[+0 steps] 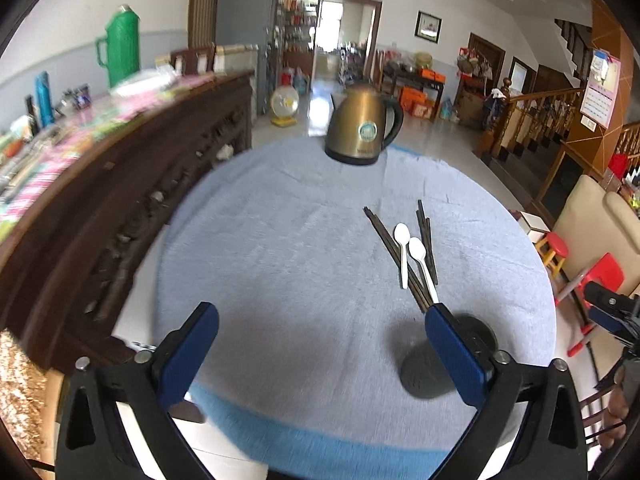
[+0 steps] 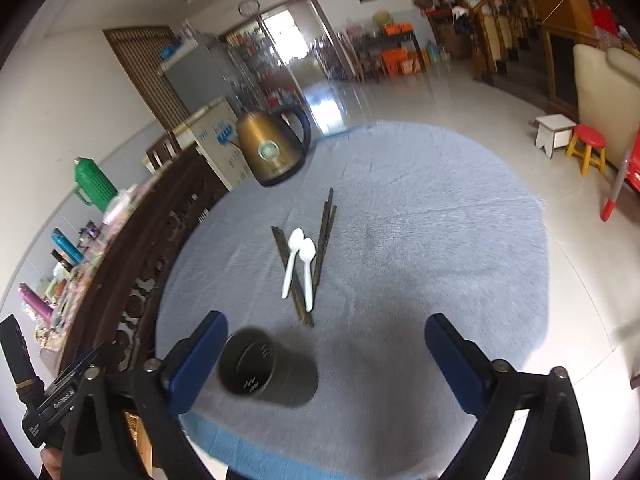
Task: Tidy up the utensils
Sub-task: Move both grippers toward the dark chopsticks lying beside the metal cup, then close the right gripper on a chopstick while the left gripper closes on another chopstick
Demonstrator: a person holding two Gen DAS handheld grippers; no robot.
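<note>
Two white plastic spoons (image 1: 412,254) (image 2: 300,266) lie over several dark chopsticks (image 1: 424,240) (image 2: 322,244) on a round table with a light blue cloth (image 1: 288,264) (image 2: 420,248). A dark grey cylindrical holder (image 2: 264,368) stands near the table's front, open top showing; in the left wrist view the holder (image 1: 428,368) sits partly behind my right finger. My left gripper (image 1: 320,352) is open and empty above the front of the table. My right gripper (image 2: 326,360) is open and empty, its left finger (image 2: 200,356) beside the holder.
A gold electric kettle (image 1: 362,124) (image 2: 274,148) stands at the table's far edge. A dark carved sideboard (image 1: 120,208) with a green thermos (image 1: 120,46) runs along the left. A red stool (image 2: 588,148) and a cream sofa (image 2: 600,92) stand to the right.
</note>
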